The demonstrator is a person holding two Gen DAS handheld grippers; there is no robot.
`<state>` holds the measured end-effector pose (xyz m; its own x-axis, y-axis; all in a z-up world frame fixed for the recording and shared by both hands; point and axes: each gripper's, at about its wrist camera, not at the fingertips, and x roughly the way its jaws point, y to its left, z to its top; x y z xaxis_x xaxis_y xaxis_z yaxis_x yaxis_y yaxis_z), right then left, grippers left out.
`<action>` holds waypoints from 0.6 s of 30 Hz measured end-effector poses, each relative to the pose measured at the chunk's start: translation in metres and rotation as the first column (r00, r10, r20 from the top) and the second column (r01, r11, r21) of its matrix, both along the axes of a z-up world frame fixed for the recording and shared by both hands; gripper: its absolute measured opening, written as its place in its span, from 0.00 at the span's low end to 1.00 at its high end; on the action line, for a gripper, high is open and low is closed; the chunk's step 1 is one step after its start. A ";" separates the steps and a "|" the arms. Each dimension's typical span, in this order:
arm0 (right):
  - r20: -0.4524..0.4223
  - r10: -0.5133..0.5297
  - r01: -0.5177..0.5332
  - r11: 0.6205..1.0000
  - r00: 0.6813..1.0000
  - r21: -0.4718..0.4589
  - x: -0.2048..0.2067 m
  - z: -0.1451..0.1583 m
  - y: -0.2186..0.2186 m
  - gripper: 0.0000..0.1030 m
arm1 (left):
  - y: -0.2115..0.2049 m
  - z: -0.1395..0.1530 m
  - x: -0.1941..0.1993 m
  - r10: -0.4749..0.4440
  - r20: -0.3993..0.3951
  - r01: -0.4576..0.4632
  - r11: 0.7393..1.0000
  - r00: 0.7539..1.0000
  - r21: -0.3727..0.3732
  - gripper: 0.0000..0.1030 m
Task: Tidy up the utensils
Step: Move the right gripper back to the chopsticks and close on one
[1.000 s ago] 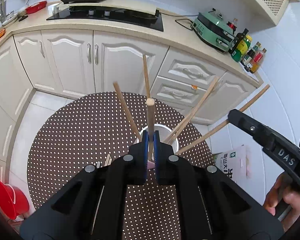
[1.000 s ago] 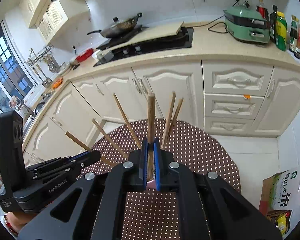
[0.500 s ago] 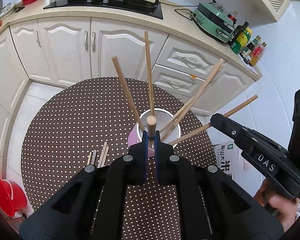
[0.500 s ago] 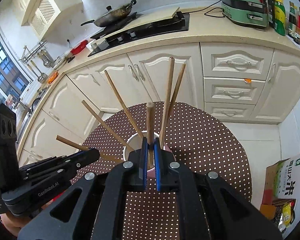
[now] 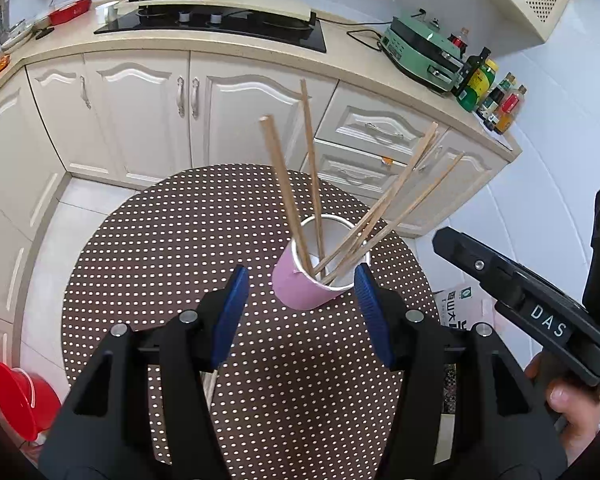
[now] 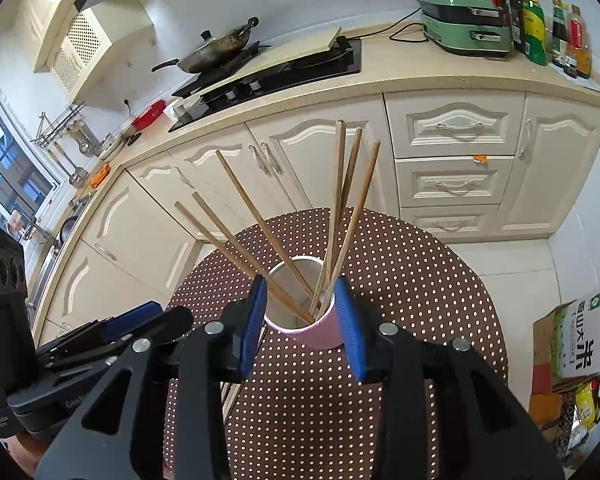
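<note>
A pink cup [image 5: 300, 288] stands on the round dotted table [image 5: 172, 248] and holds several wooden chopsticks [image 5: 286, 196] that fan out of it. My left gripper [image 5: 300, 280] is open and empty, just in front of the cup. My right gripper [image 6: 300, 292] is open and empty, its blue pads on either side of the cup [image 6: 320, 334] and the chopsticks [image 6: 336, 208]. The right gripper also shows at the right of the left wrist view [image 5: 500, 280]. More chopsticks [image 5: 210, 386] lie on the table under my left gripper.
Kitchen cabinets and a counter with a hob [image 5: 220, 26], a pan [image 6: 216, 46], a green cooker [image 5: 420, 56] and bottles [image 5: 496, 96] stand behind the table. A red bucket [image 5: 20, 400] is on the floor at left. A rice box [image 6: 576, 340] is at right.
Both grippers have opened and let their chopsticks drop into the cup. Both have drawn back a little from it.
</note>
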<state>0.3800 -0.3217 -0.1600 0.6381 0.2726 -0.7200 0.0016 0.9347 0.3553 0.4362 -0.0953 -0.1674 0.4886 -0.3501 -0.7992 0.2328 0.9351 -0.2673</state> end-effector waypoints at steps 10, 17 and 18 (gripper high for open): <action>-0.034 -0.004 0.004 1.000 0.999 0.019 -0.029 -0.013 0.034 0.32 | 0.055 -0.014 -0.020 0.038 -0.060 -0.039 0.999 0.998 -0.021 0.54; -0.078 0.026 -0.024 0.999 0.997 0.030 -0.040 -0.034 0.066 0.32 | 0.089 -0.032 -0.034 0.060 -0.101 -0.061 0.998 0.993 -0.009 0.54; -0.082 0.030 -0.027 0.999 0.996 0.030 -0.040 -0.036 0.070 0.32 | 0.093 -0.035 -0.035 0.063 -0.108 -0.064 0.998 0.992 -0.008 0.54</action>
<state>0.3399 -0.2522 -0.1960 0.5682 0.3117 -0.7616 0.0055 0.9240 0.3823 0.4012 -0.0028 -0.2020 0.4211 -0.3307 -0.8446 0.1425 0.9437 -0.2985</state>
